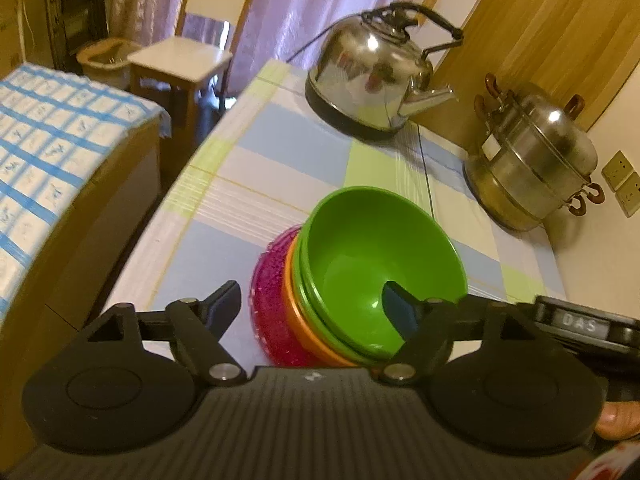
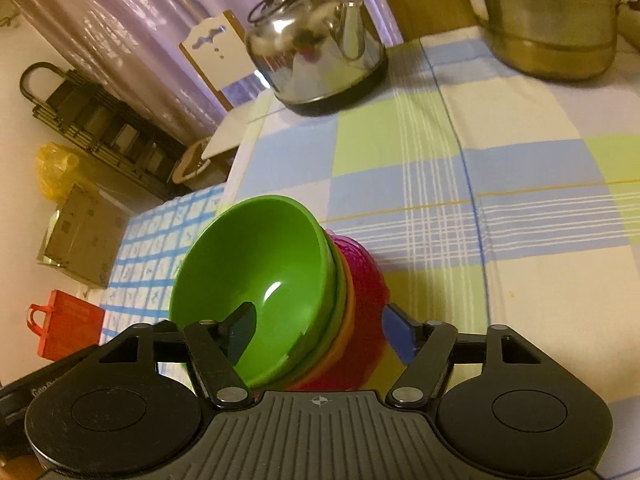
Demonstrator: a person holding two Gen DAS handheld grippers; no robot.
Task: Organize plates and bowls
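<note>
A table under a checked cloth [image 1: 248, 168] of blue, green and cream fills both views, with a patterned bed cover [image 1: 52, 140] beside it. At the far end stand a tiered steel steamer pot [image 1: 532, 164] and, well apart from it, a shiny kettle [image 1: 368, 76]. Near the table's edge sits the stack of 4 nested bowls: a green bowl [image 1: 380, 248] on top, a second green one, an orange bowl [image 1: 304, 320], and a pink bowl [image 1: 272, 308] at the bottom. The left gripper [image 1: 310, 308] straddles the stack's rim with its fingers spread apart and not pressing. The right gripper [image 2: 320, 332] does likewise from the opposite side, fingers apart, nothing clamped.
</note>
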